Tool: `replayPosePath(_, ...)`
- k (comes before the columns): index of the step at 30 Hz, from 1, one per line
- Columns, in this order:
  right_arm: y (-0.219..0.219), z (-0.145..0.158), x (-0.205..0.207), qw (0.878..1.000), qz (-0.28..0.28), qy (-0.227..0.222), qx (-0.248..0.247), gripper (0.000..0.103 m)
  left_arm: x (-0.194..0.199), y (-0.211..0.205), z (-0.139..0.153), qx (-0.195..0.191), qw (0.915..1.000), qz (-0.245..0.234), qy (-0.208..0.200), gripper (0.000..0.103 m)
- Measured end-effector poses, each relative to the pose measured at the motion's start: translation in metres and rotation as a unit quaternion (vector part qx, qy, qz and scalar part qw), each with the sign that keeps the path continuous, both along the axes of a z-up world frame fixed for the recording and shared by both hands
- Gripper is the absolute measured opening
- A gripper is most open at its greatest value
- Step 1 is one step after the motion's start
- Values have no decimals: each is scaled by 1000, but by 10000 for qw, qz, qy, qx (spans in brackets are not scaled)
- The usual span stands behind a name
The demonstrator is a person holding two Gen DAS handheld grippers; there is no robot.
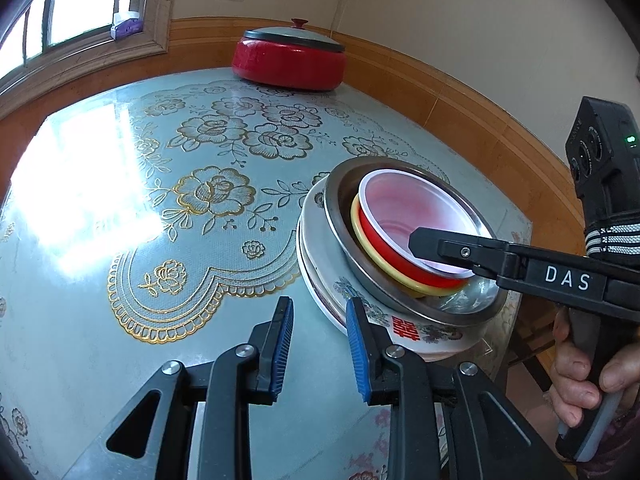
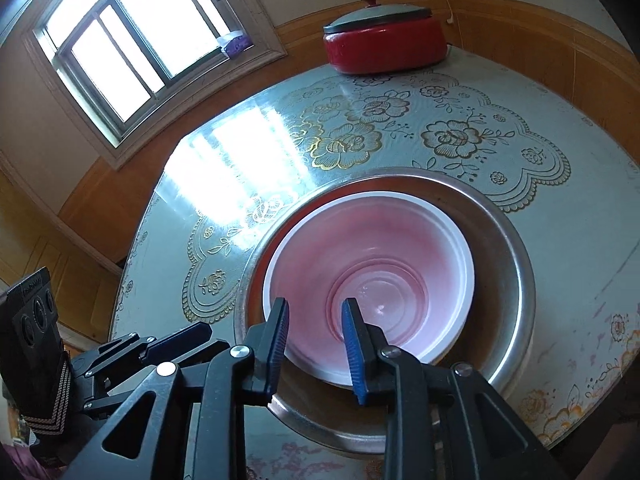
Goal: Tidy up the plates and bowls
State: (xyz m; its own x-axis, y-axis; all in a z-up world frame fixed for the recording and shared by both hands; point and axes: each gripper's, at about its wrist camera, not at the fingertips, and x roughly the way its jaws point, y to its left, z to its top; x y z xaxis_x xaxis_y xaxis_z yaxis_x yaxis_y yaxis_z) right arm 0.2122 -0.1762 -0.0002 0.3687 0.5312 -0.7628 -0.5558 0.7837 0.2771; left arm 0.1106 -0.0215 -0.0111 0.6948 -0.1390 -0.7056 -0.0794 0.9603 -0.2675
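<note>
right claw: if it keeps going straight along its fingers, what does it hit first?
Most likely the inside of the red bowl, the top of the stack nested in the steel basin. The right claw stands open just over its near rim; depth is unclear.

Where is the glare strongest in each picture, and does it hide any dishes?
Left wrist view: window glare whitens the tablecloth at the left, away from the stacked dishes; the red bowl stays sharp. Right wrist view: glare streaks the cloth beside the steel basin, hiding no dishes. Both views bend straight edges near the borders.
</note>
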Motion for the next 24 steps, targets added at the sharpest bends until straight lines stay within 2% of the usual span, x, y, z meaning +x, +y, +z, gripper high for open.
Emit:
replayPosePath(6,-5,13,-29,9973,-361,-620,-151,30,-8,-1,-4,31,9999,-109,117,30)
replayPosePath(16,-27,13,-76,9852,-1304,-1077,-276,30,-22,-9,-10,107,9989,-365,278,33)
replayPosePath(20,-41,10,-88,9780,-1668,-1192,-380,32,-29,-15,-8,318,9990,-249,186,34)
replayPosePath(24,-52,3,-95,9719,-1907,-1280,-521,33,-38,-25,1,651,9979,-24,-65,41)
